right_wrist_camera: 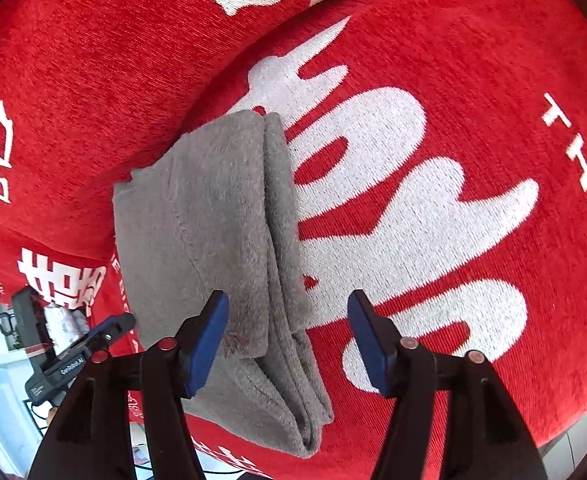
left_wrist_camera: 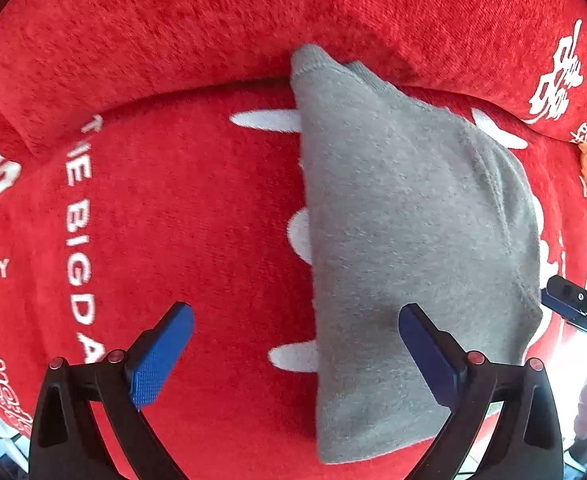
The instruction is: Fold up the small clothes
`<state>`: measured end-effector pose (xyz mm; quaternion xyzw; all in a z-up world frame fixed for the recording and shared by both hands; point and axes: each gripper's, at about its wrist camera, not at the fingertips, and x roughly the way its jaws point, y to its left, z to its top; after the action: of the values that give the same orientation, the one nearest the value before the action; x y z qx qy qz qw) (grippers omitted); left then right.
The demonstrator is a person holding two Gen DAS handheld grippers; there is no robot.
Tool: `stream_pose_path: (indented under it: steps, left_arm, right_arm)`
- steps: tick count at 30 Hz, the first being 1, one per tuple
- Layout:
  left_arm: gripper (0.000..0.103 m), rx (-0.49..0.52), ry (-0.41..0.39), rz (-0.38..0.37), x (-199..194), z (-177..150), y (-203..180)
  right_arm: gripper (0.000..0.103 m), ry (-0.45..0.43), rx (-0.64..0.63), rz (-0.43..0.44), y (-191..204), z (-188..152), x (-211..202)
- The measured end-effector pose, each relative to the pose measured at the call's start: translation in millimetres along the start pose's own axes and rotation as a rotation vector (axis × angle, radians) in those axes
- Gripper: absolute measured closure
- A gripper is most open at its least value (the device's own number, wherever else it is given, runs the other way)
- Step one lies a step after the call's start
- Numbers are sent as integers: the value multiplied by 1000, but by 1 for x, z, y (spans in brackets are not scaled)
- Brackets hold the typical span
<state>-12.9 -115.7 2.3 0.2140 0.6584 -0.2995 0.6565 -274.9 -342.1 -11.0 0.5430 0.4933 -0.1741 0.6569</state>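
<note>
Garment (left_wrist_camera: 405, 240) folded on red cushion (left_wrist_camera: 181, 208)

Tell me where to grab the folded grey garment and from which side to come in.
Grip the grey garment at its stacked folded edge, the side facing the big white lettering on the red cover. The layers meet there in one thick ridge, so one pinch probably catches them all. Come from above with the right gripper, already open and straddling that edge.
</note>
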Motion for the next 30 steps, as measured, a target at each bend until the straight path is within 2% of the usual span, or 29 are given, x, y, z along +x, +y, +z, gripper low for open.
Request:
stream_pose_path:
  steps: [7, 11, 15, 19, 24, 27, 30]
  left_arm:
    - [0, -17, -4, -62, 5, 7, 5]
    - [0, -40, 45, -159, 15, 14, 9]
    - [0, -20, 69, -204, 28, 20, -1]
    - [0, 3, 93, -258, 43, 26, -16]
    - [0, 56, 103, -278, 51, 30, -35]
    - [0, 44, 95, -278, 56, 33, -40]
    - [0, 27, 84, -282, 59, 34, -41]
  right_arm:
    - [33, 32, 4, 86, -9, 5, 12]
    - [33, 53, 13, 131, -16, 9, 20]
    - [29, 101, 38, 194, -24, 15, 34]
    - [29, 129, -23, 250, -17, 22, 43]
    - [27, 182, -122, 311, 6, 30, 62]
    - [26, 208, -176, 344, 19, 32, 74]
    - [26, 192, -154, 360, 22, 34, 79]
